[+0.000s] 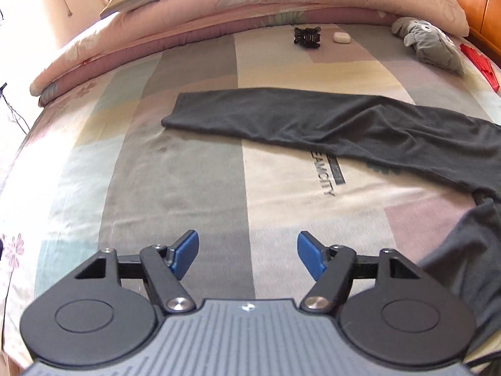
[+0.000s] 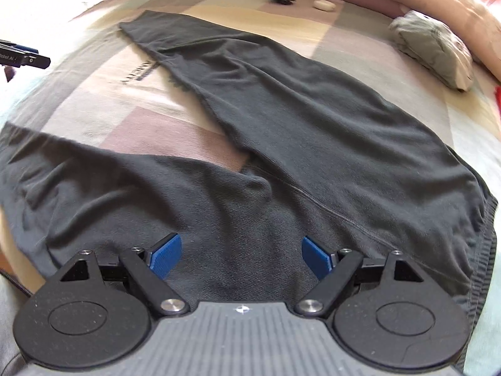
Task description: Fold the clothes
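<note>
Item: my left hand-held gripper (image 1: 247, 258), jaws wide, nothing between them, over bare bed sheet (image 1: 175, 169).
Item: my right hand-held gripper (image 2: 241, 258), jaws wide, empty, above the waist end of the trousers (image 2: 313, 131).
Item: trousers, dark grey, spread flat on the bed, legs splayed apart in a V, one leg reaching toward the quilt (image 1: 188, 31).
Status: laid out only; no fold made yet. Left to do, by my judgement: bring one leg onto the other, then fold lengthwise.
</note>
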